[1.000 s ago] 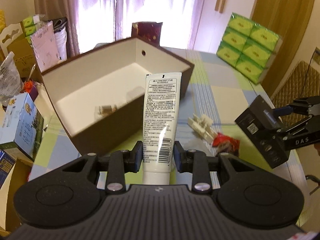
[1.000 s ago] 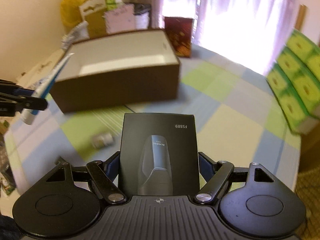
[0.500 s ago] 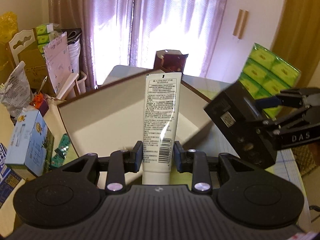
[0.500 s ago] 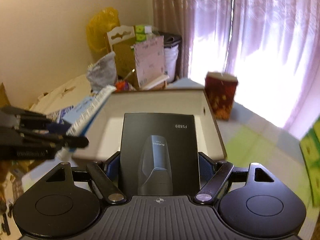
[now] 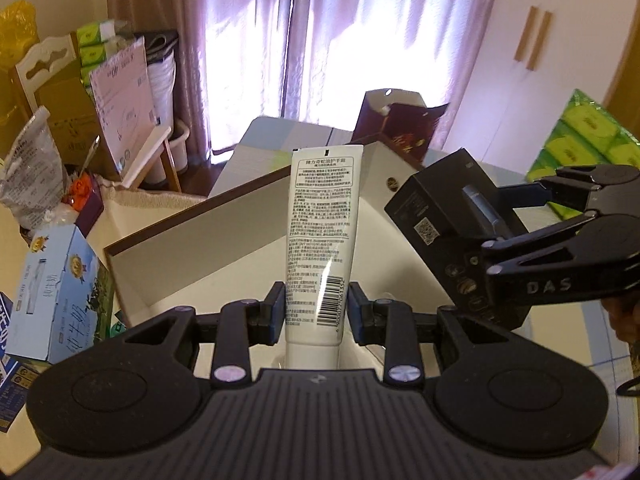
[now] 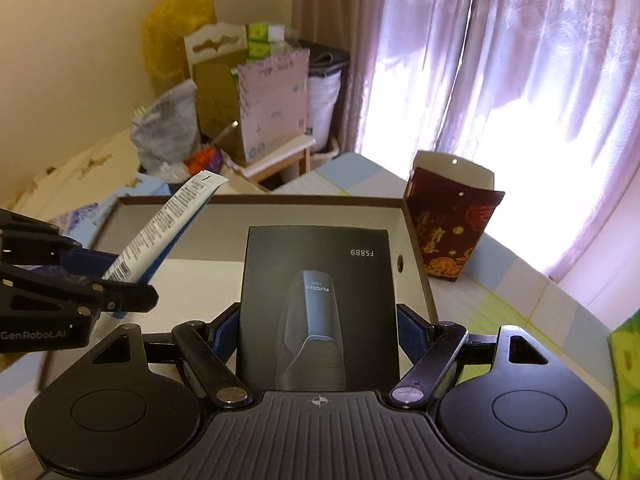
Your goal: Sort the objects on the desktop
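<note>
Tube [image 5: 322,240] stood clamped near its cap end in the left gripper [image 5: 316,306] over the brown box [image 5: 192,232]; soft, light, it looked likely to buckle. Right gripper [image 6: 318,334] pinched the stiff black carton [image 6: 318,304] by its sides, just right.

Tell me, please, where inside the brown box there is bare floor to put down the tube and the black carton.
The brown box shows a bare pale floor between its far wall and the black carton, and on its left part under the white tube. Above it is crowded: the left gripper and the right gripper hang side by side, with the carton close to the tube.
</note>
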Demonstrator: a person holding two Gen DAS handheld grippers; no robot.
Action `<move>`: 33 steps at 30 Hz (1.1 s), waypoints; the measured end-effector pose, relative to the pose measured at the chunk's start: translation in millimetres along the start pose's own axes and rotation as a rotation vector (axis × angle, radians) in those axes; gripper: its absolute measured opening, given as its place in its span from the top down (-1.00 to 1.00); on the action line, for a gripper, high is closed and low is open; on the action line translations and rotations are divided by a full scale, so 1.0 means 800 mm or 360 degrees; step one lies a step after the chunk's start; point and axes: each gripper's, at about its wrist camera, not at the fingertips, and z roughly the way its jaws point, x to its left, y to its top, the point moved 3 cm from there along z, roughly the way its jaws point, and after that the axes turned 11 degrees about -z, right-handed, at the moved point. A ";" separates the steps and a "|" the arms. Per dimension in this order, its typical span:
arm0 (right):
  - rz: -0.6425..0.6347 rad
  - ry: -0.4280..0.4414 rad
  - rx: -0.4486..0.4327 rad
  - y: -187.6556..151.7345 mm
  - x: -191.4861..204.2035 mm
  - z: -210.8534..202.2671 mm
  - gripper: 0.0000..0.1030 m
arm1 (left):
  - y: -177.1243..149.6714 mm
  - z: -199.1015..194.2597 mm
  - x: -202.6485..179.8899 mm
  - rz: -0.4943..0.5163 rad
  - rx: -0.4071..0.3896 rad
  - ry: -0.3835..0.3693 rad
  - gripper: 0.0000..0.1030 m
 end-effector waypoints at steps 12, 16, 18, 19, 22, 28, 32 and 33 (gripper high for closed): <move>-0.0121 -0.0044 0.0120 0.011 -0.014 0.099 -0.47 | 0.011 0.119 0.013 -0.0020 0.0203 0.0108 0.48; -0.0131 -0.0039 0.0154 0.008 -0.017 0.119 -0.47 | 0.009 0.147 0.018 -0.0041 0.0260 0.0140 0.47; -0.0139 -0.0036 0.0171 0.006 -0.018 0.128 -0.47 | 0.006 0.156 0.018 -0.0048 0.0283 0.0132 0.47; -0.0143 -0.0034 0.0177 0.005 -0.019 0.131 -0.47 | 0.005 0.161 0.020 -0.0047 0.0292 0.0132 0.47; -0.0142 -0.0029 0.0190 0.003 -0.022 0.136 -0.47 | 0.000 0.175 0.021 -0.0050 0.0335 0.0135 0.46; -0.0141 -0.0017 0.0206 -0.002 -0.028 0.141 -0.47 | -0.002 0.177 0.022 -0.0040 0.0326 0.0136 0.24; -0.0126 -0.0011 0.0200 -0.002 -0.030 0.142 -0.47 | 0.000 0.173 0.022 -0.0006 0.0297 0.0165 0.06; -0.0126 -0.0013 0.0197 -0.002 -0.030 0.142 -0.47 | 0.000 0.173 0.022 -0.0002 0.0298 0.0173 0.06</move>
